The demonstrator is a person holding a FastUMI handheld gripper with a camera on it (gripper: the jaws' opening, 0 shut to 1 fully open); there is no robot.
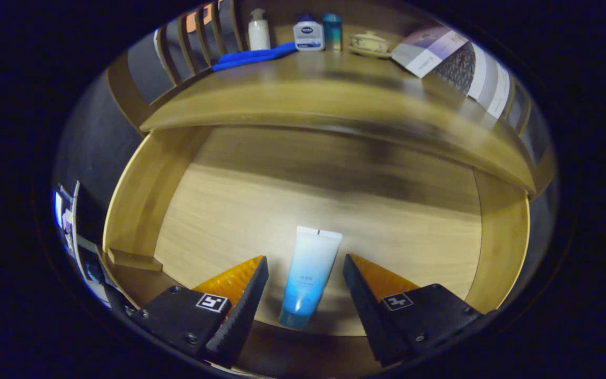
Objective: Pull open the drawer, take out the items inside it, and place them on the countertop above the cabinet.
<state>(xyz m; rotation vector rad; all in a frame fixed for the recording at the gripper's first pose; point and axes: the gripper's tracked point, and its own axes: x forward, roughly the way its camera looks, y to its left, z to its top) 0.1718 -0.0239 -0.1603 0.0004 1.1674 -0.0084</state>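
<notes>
The wooden drawer [219, 210] lies pulled open beneath you. Your gripper [305, 284] is spread wide, holding nothing, with the tube [308, 273] lying between its fingers. Close on it next, then lift to the countertop [308, 89] beyond.

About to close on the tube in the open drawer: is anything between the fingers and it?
Nothing visible. The tube lies on the drawer floor between the open hand-held gripper fingers, with a clear gap each side.

A tube [307, 273] lies flat on the open drawer [219, 210] floor.
</notes>
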